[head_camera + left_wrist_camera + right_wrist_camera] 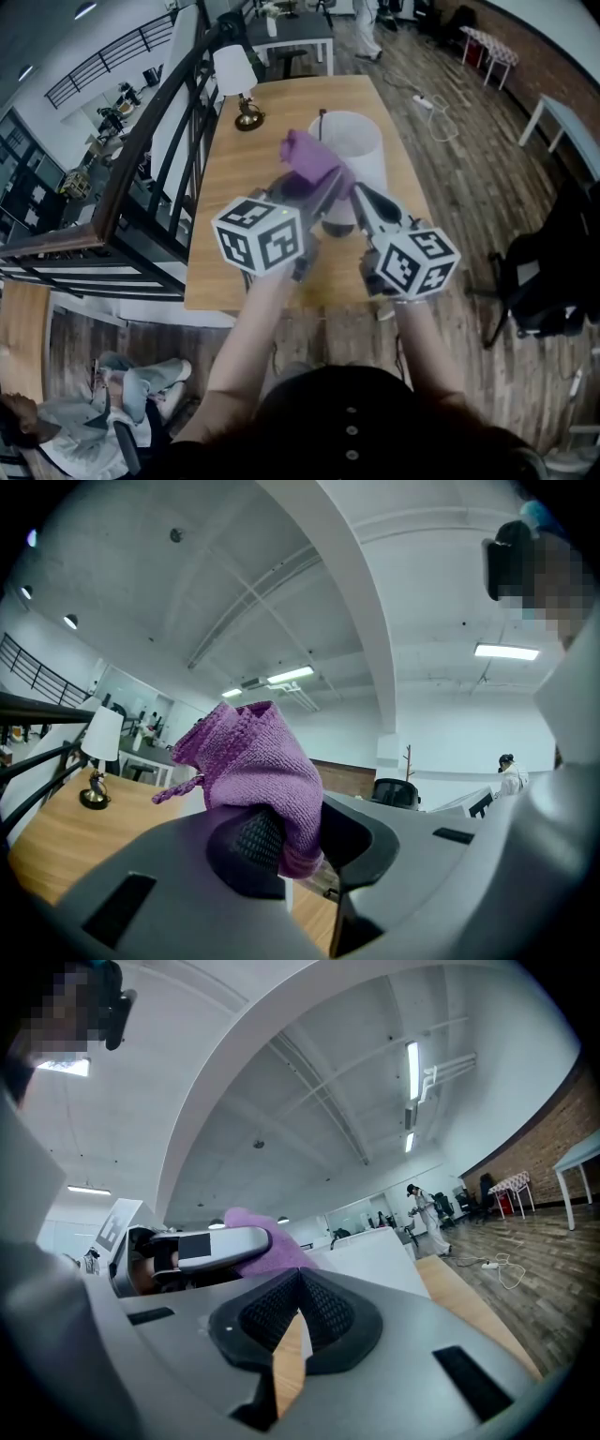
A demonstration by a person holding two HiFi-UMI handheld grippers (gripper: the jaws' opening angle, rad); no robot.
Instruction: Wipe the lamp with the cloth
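Note:
A purple cloth (314, 161) is bunched between the jaws of my left gripper (323, 186), which is shut on it above the middle of the wooden table (225, 272). In the left gripper view the cloth (251, 766) stands up from the gripper (298, 841). A small lamp (238, 82) with a white shade and brass foot stands at the table's far left, well beyond both grippers; it also shows as the lamp (99, 754). My right gripper (364, 195) is shut and empty, close to the right of the cloth. In its own view the right gripper (298, 1290) has its pads touching, with the cloth (272, 1246) to the left.
A tall white round container (354, 142) with a thin dark rod beside it stands on the table just behind the grippers. A black railing (141, 178) runs along the table's left side. A dark chair (544, 281) is at the right, on the wooden floor.

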